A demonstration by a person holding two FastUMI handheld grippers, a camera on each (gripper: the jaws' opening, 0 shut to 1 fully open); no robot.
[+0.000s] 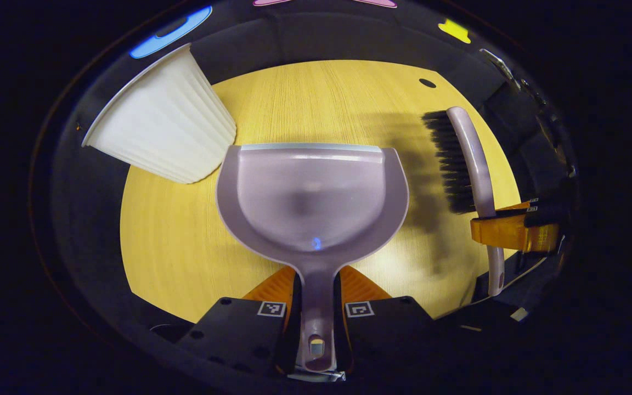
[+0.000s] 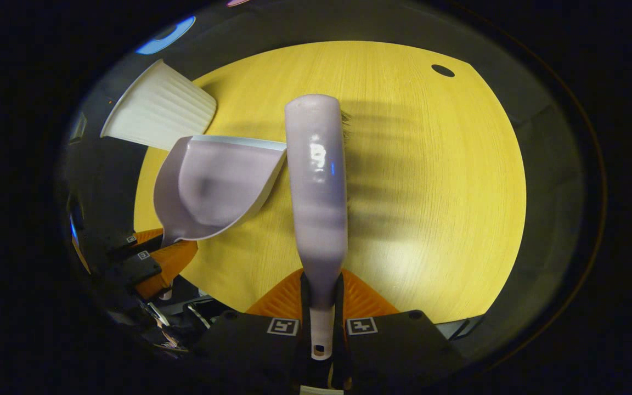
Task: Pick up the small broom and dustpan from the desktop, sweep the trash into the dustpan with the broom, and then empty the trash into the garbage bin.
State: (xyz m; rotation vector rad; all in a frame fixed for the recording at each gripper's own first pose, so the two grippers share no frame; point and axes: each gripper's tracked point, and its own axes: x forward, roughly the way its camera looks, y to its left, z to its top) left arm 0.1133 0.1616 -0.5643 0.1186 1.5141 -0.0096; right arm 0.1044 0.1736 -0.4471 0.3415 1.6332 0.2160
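Observation:
My left gripper (image 1: pixel 317 299) is shut on the handle of the lilac dustpan (image 1: pixel 313 200), held level above the yellow round table (image 1: pixel 184 247); its pan looks empty. In the left gripper view the small broom (image 1: pixel 472 164) hangs to the right, black bristles (image 1: pixel 450 164) facing left, with the right gripper (image 1: pixel 513 230) clamped on its handle. In the right gripper view my right gripper (image 2: pixel 321 307) is shut on the broom (image 2: pixel 319 186), whose lilac back faces the camera. The dustpan (image 2: pixel 214 184) and the left gripper (image 2: pixel 157 263) sit to its left.
A white ribbed garbage bin (image 1: pixel 165 120) stands at the table's far left edge, just beyond the dustpan's left corner; the same bin (image 2: pixel 159 112) appears in the right gripper view. A small dark hole (image 1: pixel 427 83) marks the table's far right. No trash is visible on the tabletop.

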